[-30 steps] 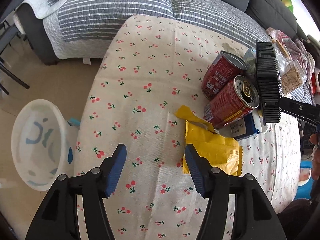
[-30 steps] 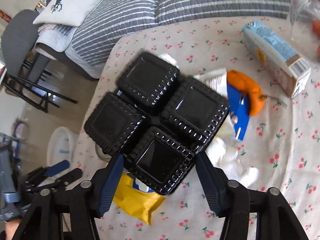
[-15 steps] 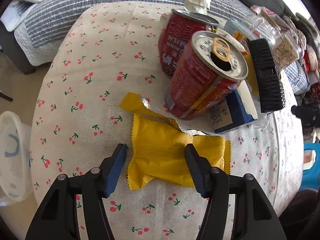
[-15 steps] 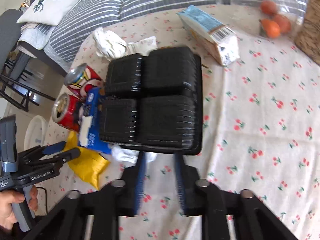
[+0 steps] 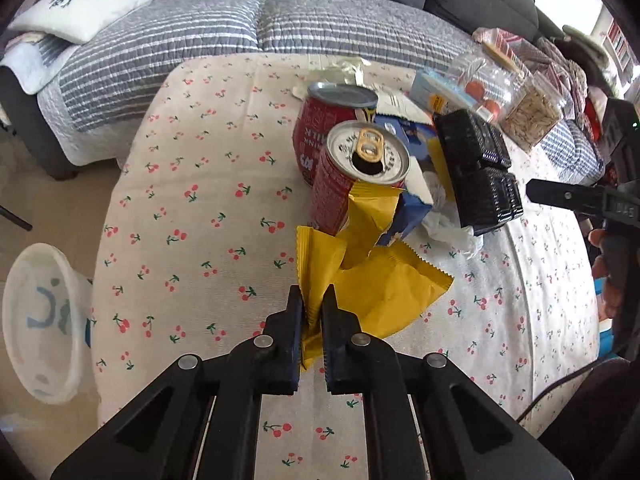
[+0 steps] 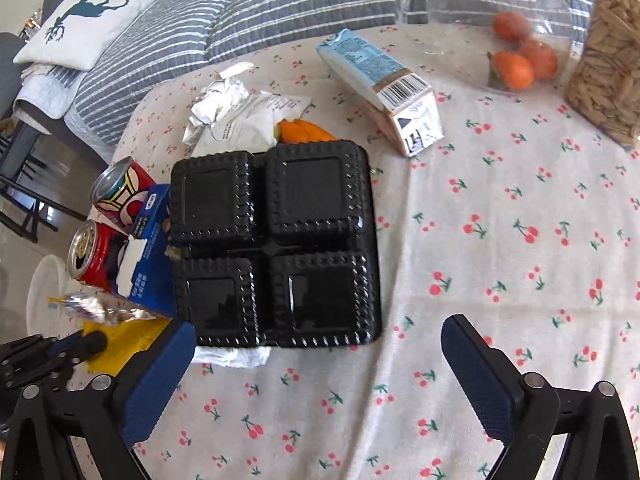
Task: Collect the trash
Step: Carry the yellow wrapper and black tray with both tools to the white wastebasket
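Two grippers: I work left to right.
Left gripper (image 5: 311, 312): jaws closing, pads pinching the yellow wrapper (image 5: 384, 292) at its near edge, above the worktop (image 5: 192, 240) beside the red can (image 5: 356, 176).
Wrapper handling: light, limp, crinkly film; I judge an edge pinch enough, though it may slip.
Right gripper (image 6: 318, 364): jaws opening, nothing between them, black tray (image 6: 276, 244) just ahead.
Tray handling: stiff, light; I'd grip its rim.

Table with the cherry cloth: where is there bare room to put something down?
Free: the cloth left of the two red cans, and right of the black four-cup plastic tray, below the blue-and-white carton. Crowded: around tray and cans.
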A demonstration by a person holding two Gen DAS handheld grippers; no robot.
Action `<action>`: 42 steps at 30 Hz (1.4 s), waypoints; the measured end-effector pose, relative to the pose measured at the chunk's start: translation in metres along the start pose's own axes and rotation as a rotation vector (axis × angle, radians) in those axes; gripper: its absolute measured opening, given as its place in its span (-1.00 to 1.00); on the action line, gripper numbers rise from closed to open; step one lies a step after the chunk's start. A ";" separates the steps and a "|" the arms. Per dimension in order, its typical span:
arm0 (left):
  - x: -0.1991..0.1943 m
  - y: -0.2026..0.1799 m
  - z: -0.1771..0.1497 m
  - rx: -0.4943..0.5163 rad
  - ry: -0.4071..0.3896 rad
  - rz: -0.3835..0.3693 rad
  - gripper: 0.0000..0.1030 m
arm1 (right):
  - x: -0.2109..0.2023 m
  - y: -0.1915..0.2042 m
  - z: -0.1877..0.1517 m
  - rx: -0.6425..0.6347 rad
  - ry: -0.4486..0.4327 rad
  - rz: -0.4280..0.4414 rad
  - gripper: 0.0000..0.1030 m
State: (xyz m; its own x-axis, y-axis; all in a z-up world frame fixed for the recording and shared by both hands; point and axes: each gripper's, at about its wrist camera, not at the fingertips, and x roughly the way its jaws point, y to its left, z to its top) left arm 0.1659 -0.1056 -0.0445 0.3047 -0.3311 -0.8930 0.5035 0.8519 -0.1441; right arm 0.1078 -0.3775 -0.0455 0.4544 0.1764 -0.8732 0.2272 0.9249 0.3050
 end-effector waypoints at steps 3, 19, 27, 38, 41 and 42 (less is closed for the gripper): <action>-0.018 0.015 -0.002 -0.028 -0.041 0.006 -0.83 | 0.002 0.008 0.004 -0.023 -0.010 -0.008 0.99; -0.046 0.054 0.003 -0.088 -0.125 0.089 -0.83 | 0.011 0.031 0.028 -0.019 -0.039 -0.074 0.88; -0.055 0.067 0.008 -0.125 -0.147 0.085 -0.83 | 0.022 0.068 0.059 -0.146 0.004 -0.128 0.51; -0.063 0.089 0.007 -0.172 -0.156 0.086 -0.83 | 0.054 0.097 0.048 -0.264 0.065 -0.291 -0.02; -0.069 0.092 0.006 -0.179 -0.168 0.082 -0.83 | 0.047 0.093 0.046 -0.246 0.052 -0.258 -0.03; -0.070 0.093 0.006 -0.181 -0.173 0.081 -0.83 | 0.043 0.091 0.046 -0.234 0.048 -0.244 -0.03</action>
State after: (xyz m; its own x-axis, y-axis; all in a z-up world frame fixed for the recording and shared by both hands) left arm 0.1958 -0.0052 0.0073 0.4791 -0.3104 -0.8210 0.3242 0.9318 -0.1631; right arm 0.1879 -0.3010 -0.0374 0.3687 -0.0494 -0.9282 0.1176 0.9930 -0.0061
